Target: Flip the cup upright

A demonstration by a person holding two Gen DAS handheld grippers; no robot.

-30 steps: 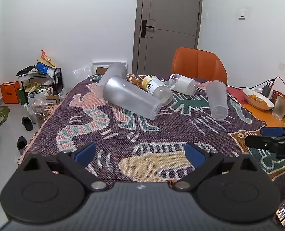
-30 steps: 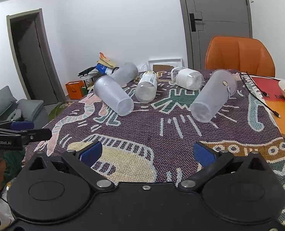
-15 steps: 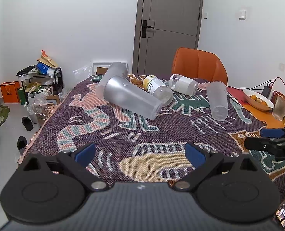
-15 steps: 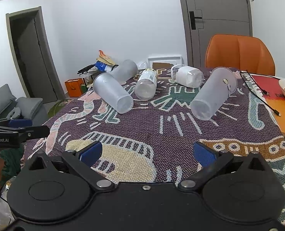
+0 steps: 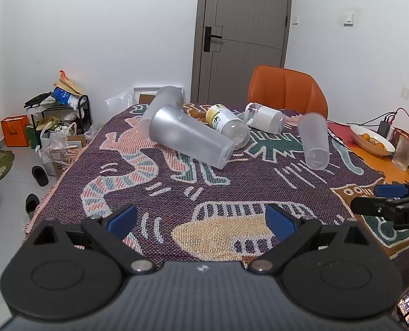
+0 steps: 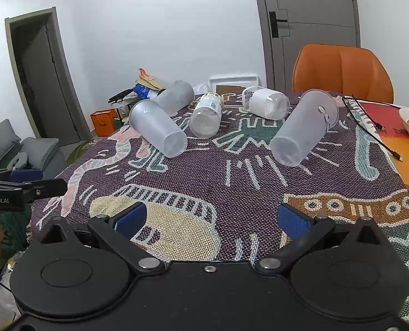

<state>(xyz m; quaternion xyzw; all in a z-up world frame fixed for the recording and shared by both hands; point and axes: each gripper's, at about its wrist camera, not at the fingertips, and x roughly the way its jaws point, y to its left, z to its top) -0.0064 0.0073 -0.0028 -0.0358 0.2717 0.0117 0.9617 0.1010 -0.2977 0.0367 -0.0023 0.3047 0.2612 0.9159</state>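
Note:
Three frosted plastic cups lie on their sides on the patterned tablecloth [image 5: 232,193]. One cup [image 5: 190,138] lies left of centre, also in the right wrist view [image 6: 157,132]. A second cup [image 5: 163,104] lies behind it. A third cup [image 5: 313,140] lies to the right, nearest my right gripper [image 6: 303,129]. My left gripper [image 5: 201,220] is open and empty over the near part of the cloth. My right gripper [image 6: 210,220] is open and empty, well short of the cups.
A labelled bottle [image 5: 226,124] and a white jar [image 5: 265,117] lie on their sides between the cups. An orange chair [image 5: 287,91] stands behind the table. A bowl of fruit [image 5: 372,140], a cable and glasses sit at the right. Clutter lies on the floor at the left.
Both grippers have moved slightly forward toward the cups. The cups and bottles have not moved. Both grippers stay open.

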